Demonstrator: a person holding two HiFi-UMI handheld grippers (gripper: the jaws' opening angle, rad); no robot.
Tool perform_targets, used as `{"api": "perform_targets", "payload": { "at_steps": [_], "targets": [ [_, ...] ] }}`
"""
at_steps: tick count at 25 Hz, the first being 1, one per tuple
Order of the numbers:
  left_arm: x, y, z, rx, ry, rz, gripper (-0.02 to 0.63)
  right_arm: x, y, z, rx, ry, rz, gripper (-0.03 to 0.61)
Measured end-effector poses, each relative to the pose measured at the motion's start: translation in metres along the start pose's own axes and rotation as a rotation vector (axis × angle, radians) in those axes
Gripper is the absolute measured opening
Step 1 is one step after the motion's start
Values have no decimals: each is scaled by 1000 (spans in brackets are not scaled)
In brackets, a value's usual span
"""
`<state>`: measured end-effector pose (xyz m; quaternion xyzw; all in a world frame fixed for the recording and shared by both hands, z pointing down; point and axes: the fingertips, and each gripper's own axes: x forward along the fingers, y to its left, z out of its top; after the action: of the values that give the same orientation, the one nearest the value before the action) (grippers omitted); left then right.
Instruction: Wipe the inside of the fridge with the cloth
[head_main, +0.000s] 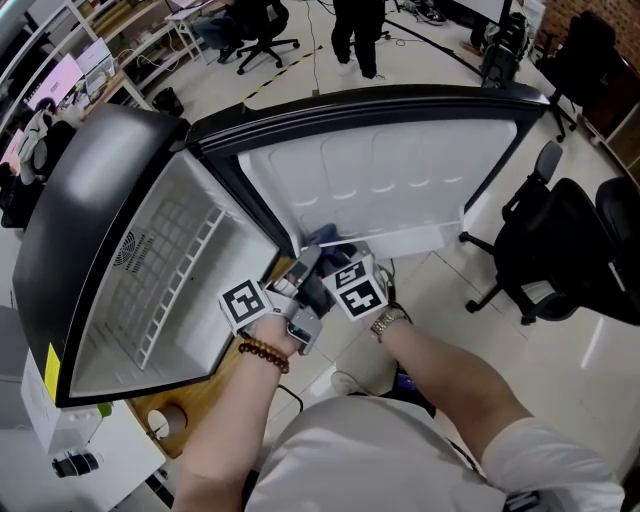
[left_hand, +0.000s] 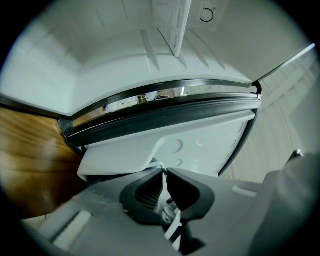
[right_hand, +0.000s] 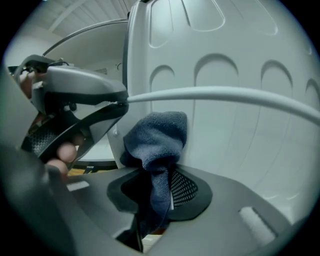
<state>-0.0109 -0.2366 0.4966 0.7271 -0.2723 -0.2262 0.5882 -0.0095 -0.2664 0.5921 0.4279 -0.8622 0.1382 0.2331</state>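
- Right gripper (right_hand: 162, 176) is clamped on the blue cloth (right_hand: 157, 132), whose tail is lost between the jaws.
- The cloth's bunched end sits at the fridge door (right_hand: 240, 130) liner.
- Left gripper (left_hand: 164, 172), nearly closed, seemingly pinches the door's white rail (right_hand: 225, 94); the contact is hard to see.

Fridge (head_main: 90, 180) on a table (head_main: 195, 400), door (head_main: 400, 170) open to its right, shelf (head_main: 175, 285) inside, rail (right_hand: 225, 95) across the door's inner face, left gripper (left_hand: 165, 172) clamped at the rail's end, right gripper (right_hand: 162, 187) beside it, cloth (right_hand: 157, 132) in its jaws close before the door, chair (head_main: 565, 240) further right.
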Motion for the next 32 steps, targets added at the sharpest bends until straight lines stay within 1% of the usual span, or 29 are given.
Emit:
{"api": "perform_targets", "payload": {
  "at_steps": [8,14,32],
  "targets": [
    [-2,1,-1,0,-9,2,28,-7,-20,-10,1,24,-62,98],
    [-2,1,0,0,-15,7,28,-18,-41,-25,48,50,-108,98],
    [-3,1,-1,-9,-39,13,26,-62,-111,-53,135,95,-263,98]
  ]
}}
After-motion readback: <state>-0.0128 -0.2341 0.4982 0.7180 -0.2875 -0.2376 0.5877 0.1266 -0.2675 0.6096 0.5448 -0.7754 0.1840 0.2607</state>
